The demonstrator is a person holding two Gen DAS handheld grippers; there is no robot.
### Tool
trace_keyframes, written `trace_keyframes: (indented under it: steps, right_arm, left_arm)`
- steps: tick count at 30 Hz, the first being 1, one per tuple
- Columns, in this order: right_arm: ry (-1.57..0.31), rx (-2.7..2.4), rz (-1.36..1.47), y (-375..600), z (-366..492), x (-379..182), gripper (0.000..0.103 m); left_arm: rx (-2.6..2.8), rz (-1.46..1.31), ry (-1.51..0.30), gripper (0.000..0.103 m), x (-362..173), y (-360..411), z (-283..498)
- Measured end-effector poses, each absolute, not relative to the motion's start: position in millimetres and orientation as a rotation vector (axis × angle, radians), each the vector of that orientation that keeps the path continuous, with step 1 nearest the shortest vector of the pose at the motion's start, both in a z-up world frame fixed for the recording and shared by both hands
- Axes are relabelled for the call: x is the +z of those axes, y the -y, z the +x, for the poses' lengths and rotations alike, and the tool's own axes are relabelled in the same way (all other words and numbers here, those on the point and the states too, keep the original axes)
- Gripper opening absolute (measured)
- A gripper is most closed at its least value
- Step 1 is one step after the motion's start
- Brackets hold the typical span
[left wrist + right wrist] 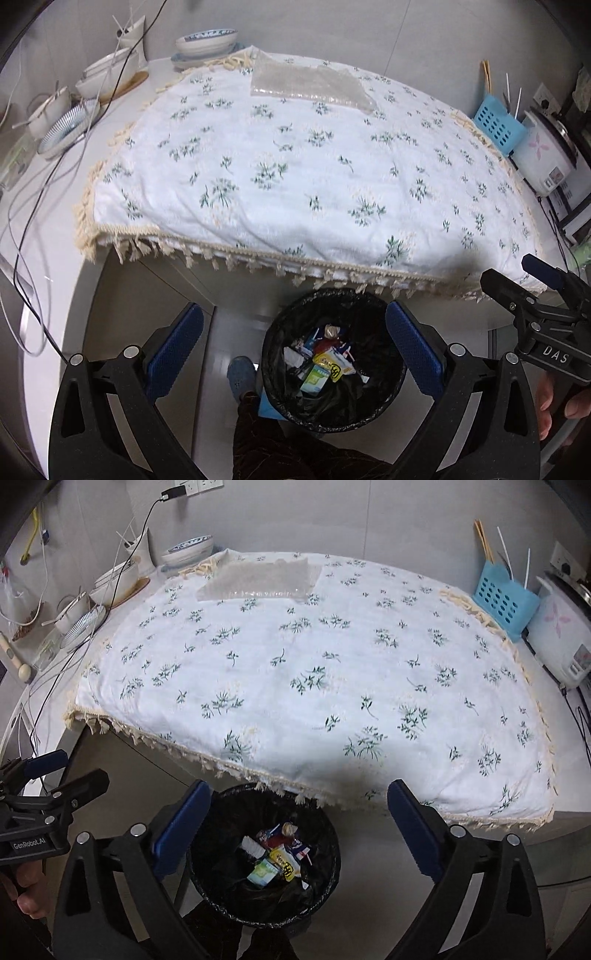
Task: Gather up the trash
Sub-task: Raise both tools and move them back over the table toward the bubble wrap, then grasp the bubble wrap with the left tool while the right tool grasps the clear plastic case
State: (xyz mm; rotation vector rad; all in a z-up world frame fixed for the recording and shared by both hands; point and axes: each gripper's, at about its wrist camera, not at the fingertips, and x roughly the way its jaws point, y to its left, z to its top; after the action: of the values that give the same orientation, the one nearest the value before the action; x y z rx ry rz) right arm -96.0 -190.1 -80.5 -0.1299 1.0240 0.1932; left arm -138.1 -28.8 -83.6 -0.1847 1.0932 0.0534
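Note:
A black-lined trash bin (373,310) stands on the floor below the table's front edge, holding several wrappers and small cartons (325,365). My left gripper (293,325) hovers above it, open, with nothing between its blue pads. My right gripper (299,797) is also open and empty over the same bin (207,871), whose wrappers (277,860) show below. Each gripper appears at the edge of the other's view: the right one (508,269) and the left one (83,766). A clear plastic bag (310,83) (258,579) lies flat at the far side of the floral tablecloth (295,177).
Bowls and dishes (207,42) crowd the back left, crossed by loose cables (37,206). A blue basket (506,598) and a rice cooker (565,635) stand at the right. A person's slippered foot (240,376) is beside the bin.

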Motion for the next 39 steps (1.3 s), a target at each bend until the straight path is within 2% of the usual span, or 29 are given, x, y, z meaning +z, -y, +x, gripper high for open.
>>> trace_keyframes:
  steps: [13, 39]
  right_arm:
    - [-0.972, 0.117, -0.073, 177.9, -40.7, -50.7, 0.093]
    - [-0.994, 0.059, -0.123, 129.7, 99.9, -42.2, 0.093]
  left_arm:
    - [0.007, -0.152, -1.072, 0.097, -55.7, -1.8, -64.5]
    - [-0.059, -0.127, -1.134, 0.097, -59.5, -56.0, 85.8]
